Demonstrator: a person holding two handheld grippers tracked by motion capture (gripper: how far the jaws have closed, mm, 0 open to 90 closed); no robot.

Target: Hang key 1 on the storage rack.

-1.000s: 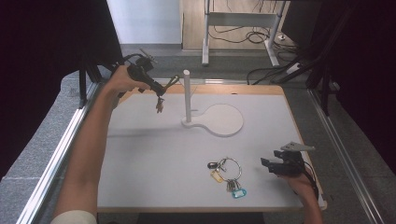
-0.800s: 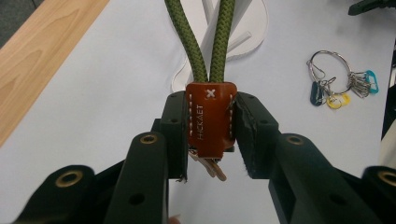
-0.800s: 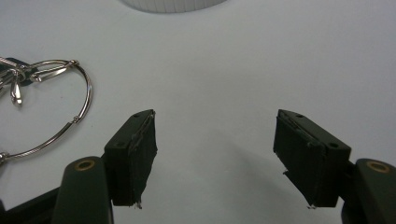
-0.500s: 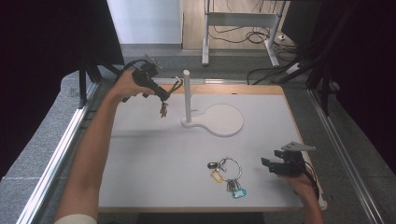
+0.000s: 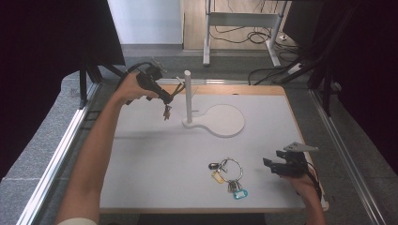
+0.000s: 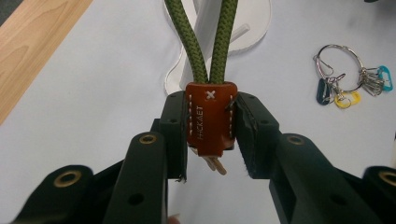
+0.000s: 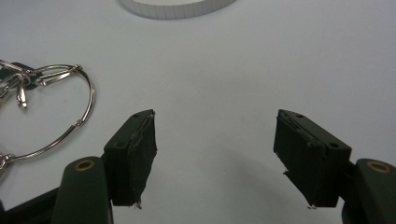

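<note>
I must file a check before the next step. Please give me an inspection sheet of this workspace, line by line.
Surface: white tabletop, wooden strip along the far edge.
Job's things: keychain with brown leather tab and green cord loop, lifted beside the white post stand.
Clutter: large key ring with coloured tags, lying flat on the near side.
Grippers: left claw shut on the leather tab; right claw open, low over the table beside the key ring.
Cables: black cables on the floor behind.
Surroundings: metal rails at both sides, a desk frame behind, dark curtains.
</note>
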